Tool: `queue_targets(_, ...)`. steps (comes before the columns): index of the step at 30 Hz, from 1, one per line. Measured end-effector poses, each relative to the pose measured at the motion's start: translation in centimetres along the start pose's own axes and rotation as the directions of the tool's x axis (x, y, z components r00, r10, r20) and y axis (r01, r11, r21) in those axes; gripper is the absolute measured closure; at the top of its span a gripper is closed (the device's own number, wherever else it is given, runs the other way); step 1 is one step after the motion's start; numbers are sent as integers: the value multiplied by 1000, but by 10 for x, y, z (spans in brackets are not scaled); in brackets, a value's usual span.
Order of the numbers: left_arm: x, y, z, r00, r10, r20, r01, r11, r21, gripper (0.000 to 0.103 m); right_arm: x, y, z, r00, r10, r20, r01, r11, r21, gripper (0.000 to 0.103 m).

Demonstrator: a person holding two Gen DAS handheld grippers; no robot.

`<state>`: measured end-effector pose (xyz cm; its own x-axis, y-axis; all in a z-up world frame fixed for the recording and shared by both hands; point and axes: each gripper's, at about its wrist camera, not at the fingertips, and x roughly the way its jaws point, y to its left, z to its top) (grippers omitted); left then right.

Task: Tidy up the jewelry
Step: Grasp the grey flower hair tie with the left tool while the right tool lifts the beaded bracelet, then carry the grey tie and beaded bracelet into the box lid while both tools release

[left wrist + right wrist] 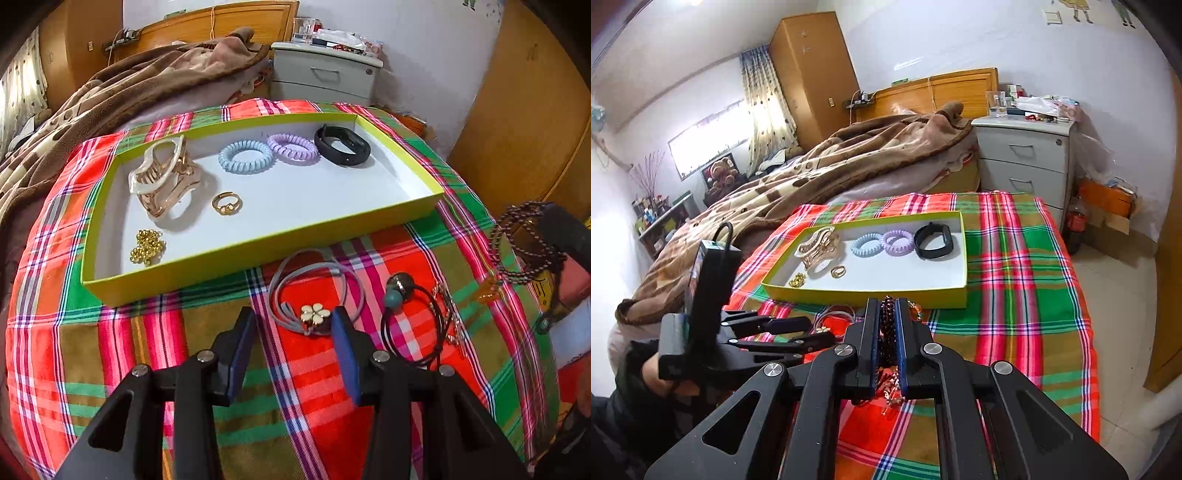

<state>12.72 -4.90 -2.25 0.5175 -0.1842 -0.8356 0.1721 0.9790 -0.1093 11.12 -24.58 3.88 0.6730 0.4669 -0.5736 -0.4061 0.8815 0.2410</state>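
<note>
A shallow yellow-green box (258, 247) (871, 295) lies on the plaid cloth. It holds a pearly hair claw (162, 177), a gold ring (226, 204), a gold chain (147, 246), blue (245, 157) and purple (292, 147) coil hair ties and a black band (341, 146). My left gripper (293, 325) stands open just above a grey hair tie with a flower charm (314, 314). A black cord with beads (402, 291) lies to its right. My right gripper (887, 306) is shut on a dark beaded bracelet (886, 332) (524, 243), lifted off the cloth.
The plaid cloth (147, 350) covers a raised surface beside a bed with a brown blanket (831, 162). A grey bedside cabinet (1027, 158) stands behind. A small silvery chain piece (448, 306) lies on the cloth right of the black cord. A sleeve and hand (646, 376) hold the left gripper.
</note>
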Motion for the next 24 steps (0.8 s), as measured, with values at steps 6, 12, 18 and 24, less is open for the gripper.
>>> queue_targets(6, 2, -3, 1, 999, 29, 13, -29, 1000, 4, 59, -1, -3, -1, 1000, 6, 7, -6, 1000, 13, 95)
queue_targets(12, 2, -2, 0, 999, 39, 24, -40, 999, 7, 71, 0, -5, -2, 1000, 14, 5, -14, 1000, 17, 95)
queue_targets(18, 1, 2, 1, 1000, 14, 20, -14, 1000, -8, 85, 0, -6, -2, 1000, 9, 5, -9, 1000, 26, 95)
queue_targets(24, -3, 5, -2, 1000, 6, 26, -5, 1000, -14, 85, -1, -7, -2, 1000, 7, 7, -7, 999, 33, 95)
